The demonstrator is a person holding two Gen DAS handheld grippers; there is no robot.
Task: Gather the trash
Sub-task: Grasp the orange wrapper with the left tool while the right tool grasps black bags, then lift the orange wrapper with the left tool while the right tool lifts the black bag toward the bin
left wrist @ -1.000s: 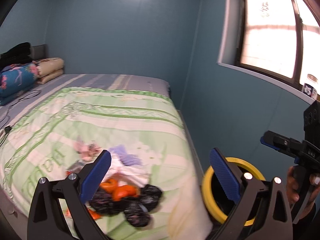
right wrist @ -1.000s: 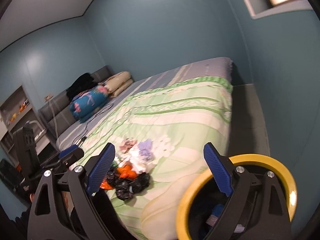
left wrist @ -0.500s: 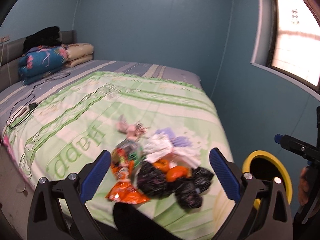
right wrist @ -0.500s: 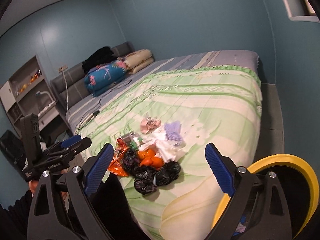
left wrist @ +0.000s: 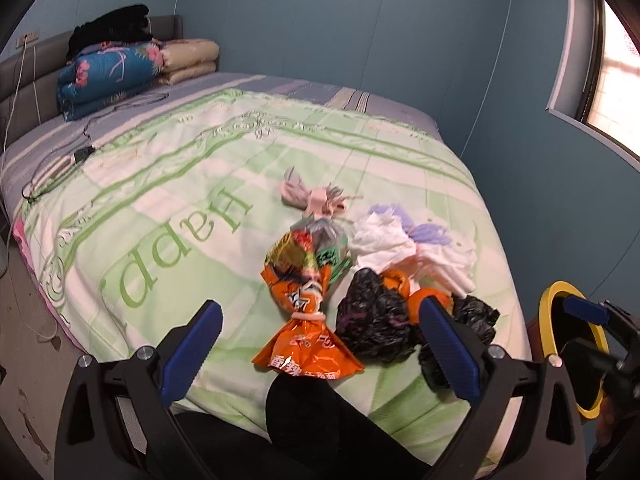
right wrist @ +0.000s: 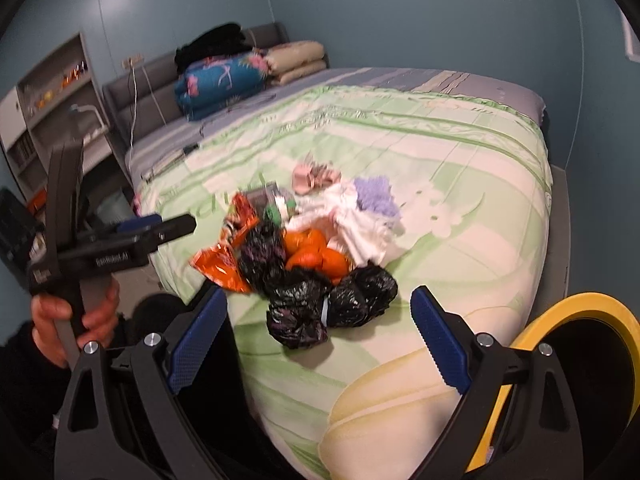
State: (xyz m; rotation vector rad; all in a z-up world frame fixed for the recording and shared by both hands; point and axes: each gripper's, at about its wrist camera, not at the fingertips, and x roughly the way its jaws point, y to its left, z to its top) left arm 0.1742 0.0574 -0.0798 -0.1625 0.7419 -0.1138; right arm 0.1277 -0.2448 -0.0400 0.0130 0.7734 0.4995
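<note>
A heap of trash lies near the foot of the green bed cover [left wrist: 200, 184]: an orange snack bag [left wrist: 308, 320], black plastic bags [left wrist: 376, 320], an orange bag [right wrist: 316, 256], white tissue [left wrist: 396, 244], purple scraps [right wrist: 376, 196] and a pink wrapper [left wrist: 312, 196]. My left gripper [left wrist: 320, 344] is open and empty, hovering just short of the orange snack bag. My right gripper [right wrist: 318, 340] is open and empty, above the black bags [right wrist: 324, 304]. A yellow-rimmed bin [right wrist: 576, 380] stands on the floor at the bed's right corner; it also shows in the left wrist view [left wrist: 576, 344].
Folded quilts and pillows [left wrist: 120, 72] sit at the headboard, with a charger cable [left wrist: 80, 156] on the bed's left side. Shelves [right wrist: 56, 96] stand left of the bed. Blue walls close in on the far and right sides. The person's dark knee [left wrist: 320, 412] is below the grippers.
Both grippers have swung left and down toward the trash heap, which now sits larger and more central. The bin has slid to the right edge of both views.
</note>
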